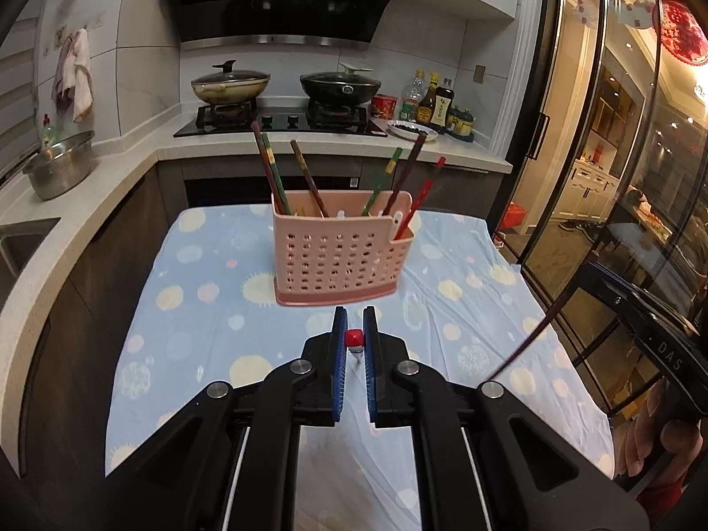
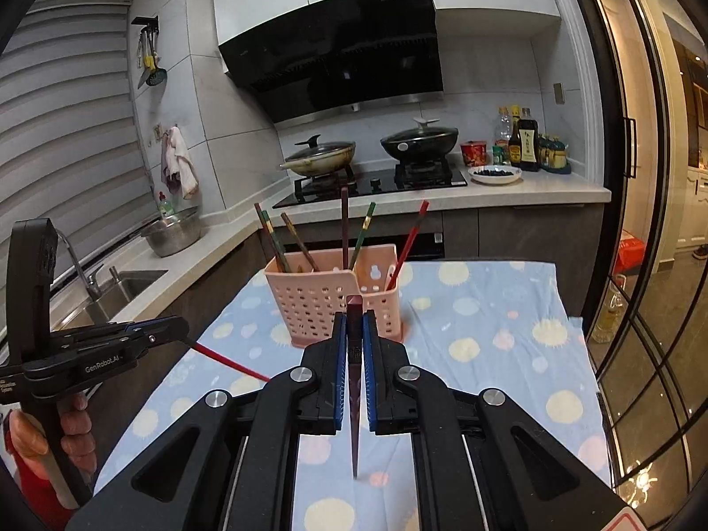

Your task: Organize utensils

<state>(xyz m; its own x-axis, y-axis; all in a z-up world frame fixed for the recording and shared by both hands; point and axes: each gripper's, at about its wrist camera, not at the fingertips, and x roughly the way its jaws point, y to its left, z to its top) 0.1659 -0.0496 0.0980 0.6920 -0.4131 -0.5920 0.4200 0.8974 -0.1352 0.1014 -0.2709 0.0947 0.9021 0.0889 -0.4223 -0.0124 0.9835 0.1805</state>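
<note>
A pink perforated utensil holder (image 1: 338,250) stands on the blue dotted tablecloth (image 1: 199,309), with several chopsticks upright in it; it also shows in the right wrist view (image 2: 332,298). My left gripper (image 1: 354,323) is shut on a red chopstick (image 1: 354,338), seen end-on, a little in front of the holder. In the right wrist view the left gripper (image 2: 179,325) is at the left with the red chopstick (image 2: 230,360) pointing down toward the cloth. My right gripper (image 2: 354,327) is shut on a dark brown chopstick (image 2: 354,354), just short of the holder. That chopstick (image 1: 526,345) shows at the right in the left view.
A stove with two lidded pans (image 1: 230,84) and sauce bottles (image 1: 436,104) sits on the back counter. A steel bowl (image 1: 59,170) and sink (image 2: 119,287) are on the left counter. Glass doors (image 1: 619,177) stand to the right.
</note>
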